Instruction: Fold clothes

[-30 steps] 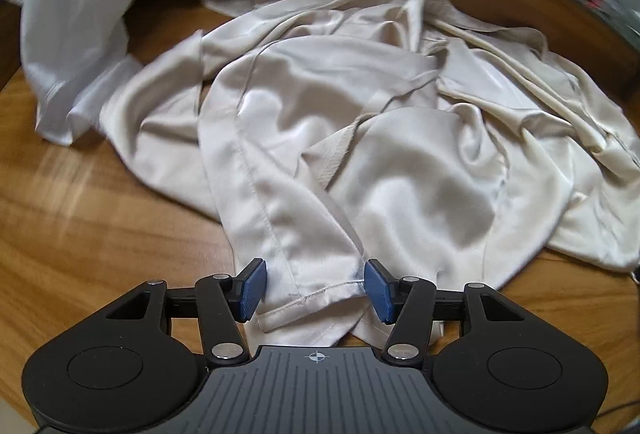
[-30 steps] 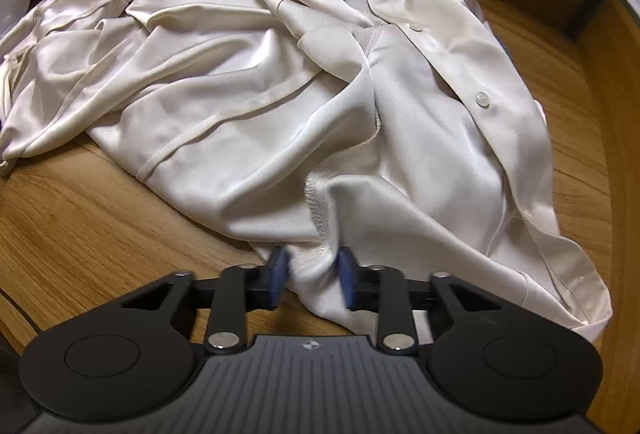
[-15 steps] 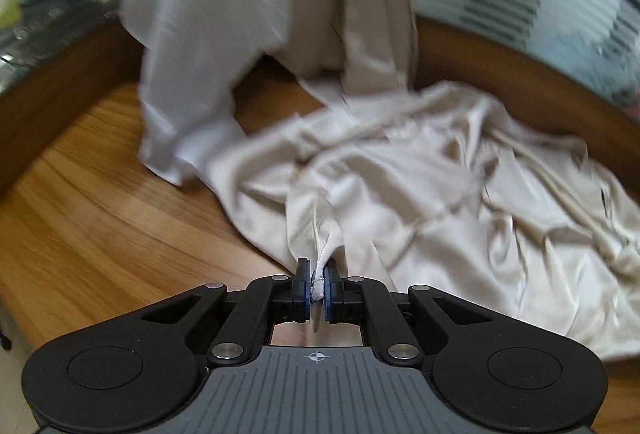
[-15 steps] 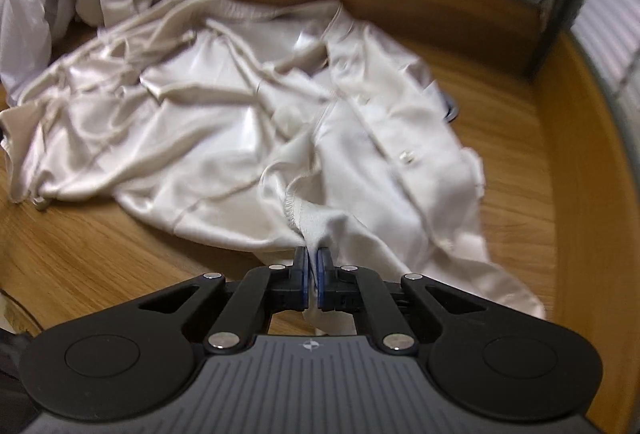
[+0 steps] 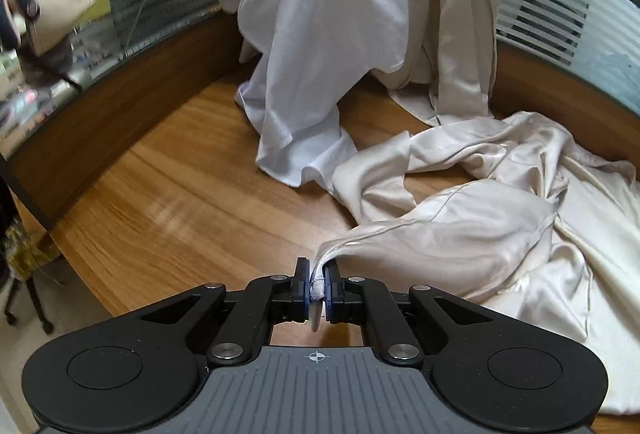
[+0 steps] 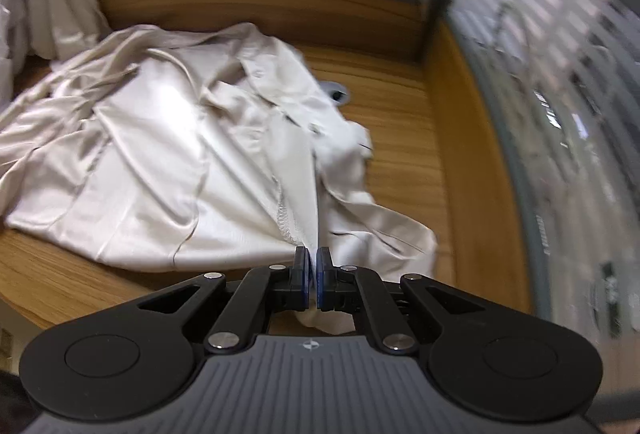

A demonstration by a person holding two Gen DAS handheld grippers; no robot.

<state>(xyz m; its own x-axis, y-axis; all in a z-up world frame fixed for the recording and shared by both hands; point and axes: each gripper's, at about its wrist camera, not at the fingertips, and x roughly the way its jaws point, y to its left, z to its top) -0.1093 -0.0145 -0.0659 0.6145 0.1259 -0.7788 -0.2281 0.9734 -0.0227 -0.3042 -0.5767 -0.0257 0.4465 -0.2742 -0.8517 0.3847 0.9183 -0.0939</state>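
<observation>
Both claws, wide apart a second ago, are now lifting the crumpled cream satin shirt (image 5: 480,234) off the wooden table (image 5: 180,202). Left gripper (image 5: 316,284) is easing slightly open yet pinching its hem; right gripper (image 6: 312,274) is clamping a seam. Being light, limp and slippery, it is asking for deep grips at hemmed edges.

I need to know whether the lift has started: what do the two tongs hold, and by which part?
Both grip the cream shirt: left tongs pinch a bunched edge, right tongs its overlocked seam edge.
</observation>
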